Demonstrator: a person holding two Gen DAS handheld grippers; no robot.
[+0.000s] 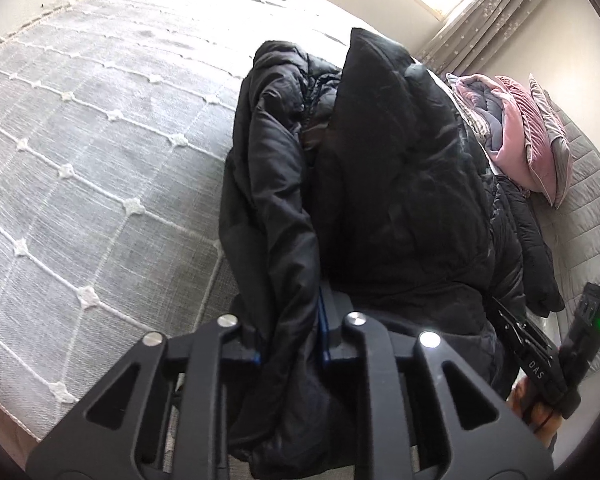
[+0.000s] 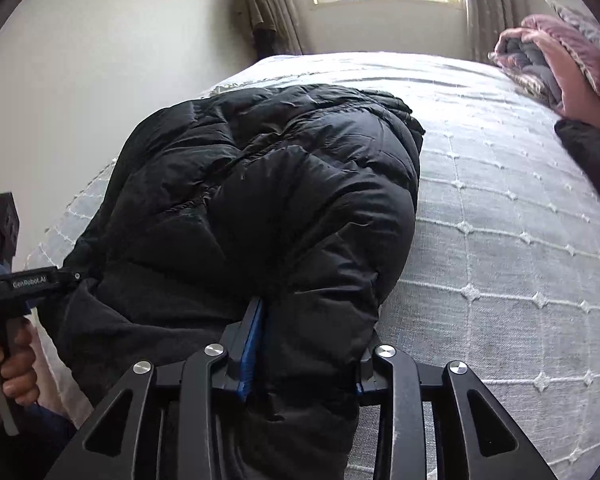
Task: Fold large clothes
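The right tongs [image 2: 300, 344] pinch a thick fold of the black puffer jacket [image 2: 268, 200] heaped on the bed [image 2: 500, 220]; the left tongs [image 2: 66, 276] reach its left edge.

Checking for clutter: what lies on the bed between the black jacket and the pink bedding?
Right wrist view: only bare bedspread between jacket and pink bedding.

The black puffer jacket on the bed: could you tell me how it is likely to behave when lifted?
The jacket will probably sag: it droops in folds around the left tongs. Its puffy quilting suggests it is light for its bulk. The shiny shell may slip, though the right tongs pinch a thick fold.
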